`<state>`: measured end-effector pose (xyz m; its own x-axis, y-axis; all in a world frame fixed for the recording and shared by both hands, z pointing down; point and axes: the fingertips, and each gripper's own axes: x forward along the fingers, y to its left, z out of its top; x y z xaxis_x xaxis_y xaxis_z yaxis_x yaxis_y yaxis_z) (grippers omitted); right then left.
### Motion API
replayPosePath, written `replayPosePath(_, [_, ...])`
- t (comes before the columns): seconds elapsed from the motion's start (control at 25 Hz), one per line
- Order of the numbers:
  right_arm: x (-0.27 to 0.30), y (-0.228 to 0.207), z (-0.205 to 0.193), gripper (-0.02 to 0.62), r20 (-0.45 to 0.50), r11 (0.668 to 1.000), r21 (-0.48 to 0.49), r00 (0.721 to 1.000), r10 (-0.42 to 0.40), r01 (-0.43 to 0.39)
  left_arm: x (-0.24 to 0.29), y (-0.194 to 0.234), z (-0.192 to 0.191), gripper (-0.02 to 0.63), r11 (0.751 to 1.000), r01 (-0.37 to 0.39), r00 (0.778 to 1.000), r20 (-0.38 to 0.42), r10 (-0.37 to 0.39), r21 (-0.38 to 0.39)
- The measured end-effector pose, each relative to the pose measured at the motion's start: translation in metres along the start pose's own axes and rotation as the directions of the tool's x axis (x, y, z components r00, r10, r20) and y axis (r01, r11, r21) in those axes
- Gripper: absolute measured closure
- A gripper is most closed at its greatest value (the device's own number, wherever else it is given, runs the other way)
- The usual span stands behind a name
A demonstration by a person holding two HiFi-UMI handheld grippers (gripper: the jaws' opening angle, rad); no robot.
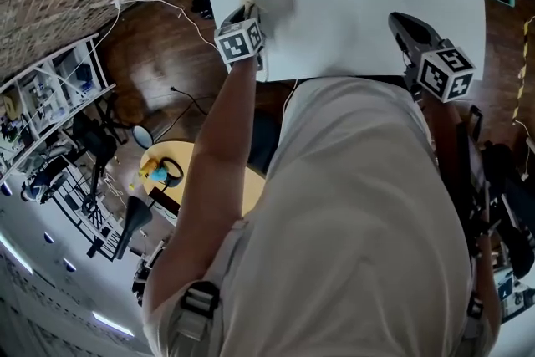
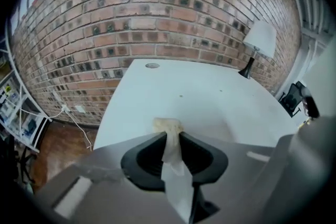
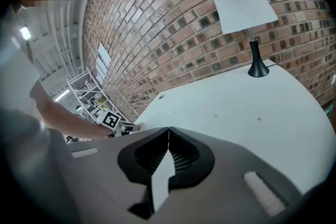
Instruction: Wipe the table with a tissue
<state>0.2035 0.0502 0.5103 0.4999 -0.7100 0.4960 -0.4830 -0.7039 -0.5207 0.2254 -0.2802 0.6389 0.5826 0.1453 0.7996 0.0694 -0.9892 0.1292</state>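
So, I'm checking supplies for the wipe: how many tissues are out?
1: the tissue is pinched in the left gripper, its tip on the table near its left edge. More may be hidden from these views.

There is one white bench (image 1: 351,4), and in its top I count one round hole (image 2: 152,65). There is one tissue (image 2: 168,126). The grippers are two: the left gripper (image 2: 172,138) and the right gripper (image 3: 168,131). Each has two fingers (image 3: 191,157), so four fingers together. Each carries one cube with square markers (image 1: 241,39), so two cubes in total. One lamp (image 3: 242,2) with one white shade is there. I count one brick wall (image 2: 157,8), one metal shelf rack (image 1: 58,88) and one person (image 1: 359,221).
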Motion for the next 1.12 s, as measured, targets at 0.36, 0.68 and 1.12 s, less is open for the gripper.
replayPosePath(0.36, [-0.021, -0.009, -0.007, 0.586, 0.025, 0.996, 0.042, 0.997, -0.075, 0.074, 0.017, 0.026, 0.073, 0.526, 0.997, 0.006, 0.999, 0.053, -0.01, 0.077])
replayPosePath(0.68, [-0.042, -0.012, -0.018, 0.586, 0.052, 0.988, 0.06, 0.988, -0.148, 0.145, 0.04, 0.008, 0.086, 0.528, 0.985, 0.016, 0.999, 0.04, -0.023, 0.169])
replayPosePath(1.12, [-0.055, -0.013, -0.029, 0.586, 0.067, 0.976, 0.103, 0.977, -0.2, 0.193, 0.056, -0.023, 0.09, 0.531, 0.955, 0.081, 0.996, 0.017, -0.09, 0.286])
